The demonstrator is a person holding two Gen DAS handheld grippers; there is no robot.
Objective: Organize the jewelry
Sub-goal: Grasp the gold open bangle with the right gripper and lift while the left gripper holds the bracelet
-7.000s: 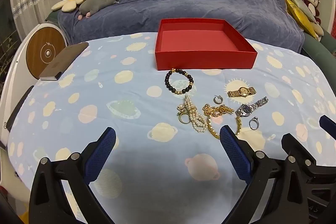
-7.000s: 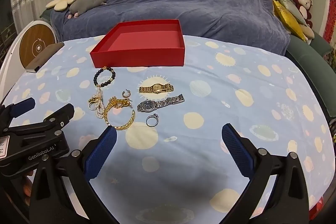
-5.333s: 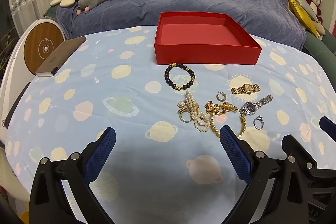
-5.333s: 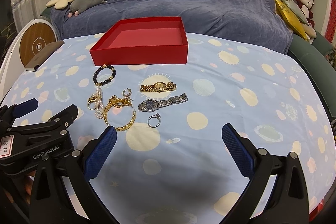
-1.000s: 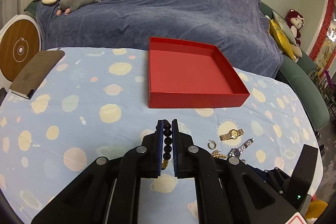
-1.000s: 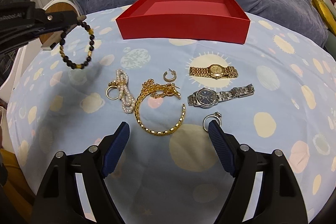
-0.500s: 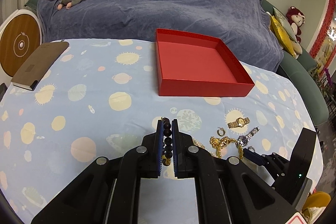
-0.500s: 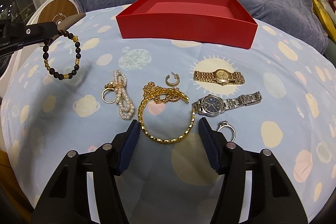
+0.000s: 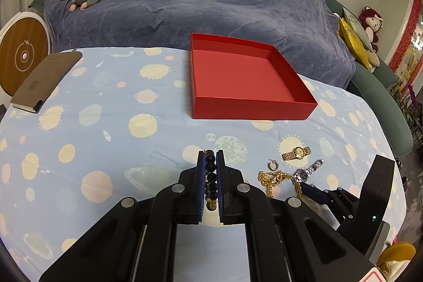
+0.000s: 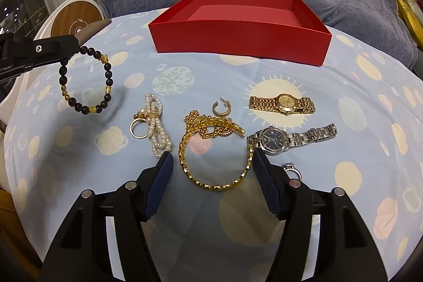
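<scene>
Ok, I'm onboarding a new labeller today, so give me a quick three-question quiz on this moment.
1. True or false: the red box already holds jewelry.
2. What does the left gripper hold?
3. The right gripper, open, straddles which item: A) gold watch B) gold bangle C) pearl strand

Key:
1. False; nothing shows inside it.
2. The black bead bracelet, hanging above the tablecloth.
3. B

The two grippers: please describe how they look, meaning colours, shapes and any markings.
Both are black plastic frames with round silver screws. The right gripper has two dark blue, ribbed finger pads. The left gripper has the same blue pads. The right gripper's body shows a small green light.
</scene>
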